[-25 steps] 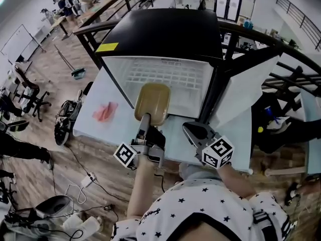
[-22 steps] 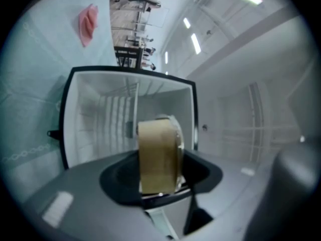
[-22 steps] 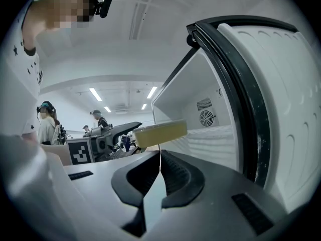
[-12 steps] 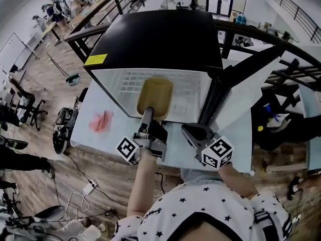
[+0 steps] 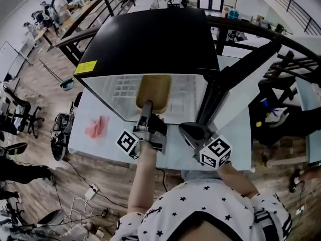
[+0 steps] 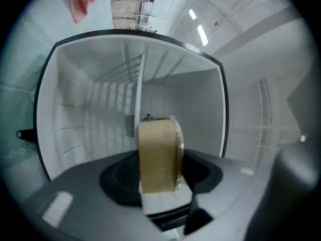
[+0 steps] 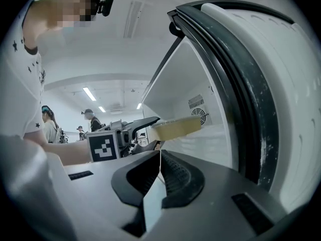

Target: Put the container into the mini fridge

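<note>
While left gripper (image 5: 148, 109) had jaws clamped on near short edge of container (image 5: 153, 89), right gripper (image 5: 193, 131) hung beside it, jaws together, nothing between them. Container judged light, stiff, smooth-walled plastic. One-edge hold left it cantilevered, so firm pinch on rim advised; slip possible. Appearance: tan, shallow, rounded-rectangular, carried roughly level. Position: just inside mouth of mini fridge (image 5: 150, 39), above white wire shelf (image 5: 123, 90), door (image 5: 241, 79) swung open at right.

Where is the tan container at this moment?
In the head view's centre, the left gripper holds the container partly inside the open mini fridge.
</note>
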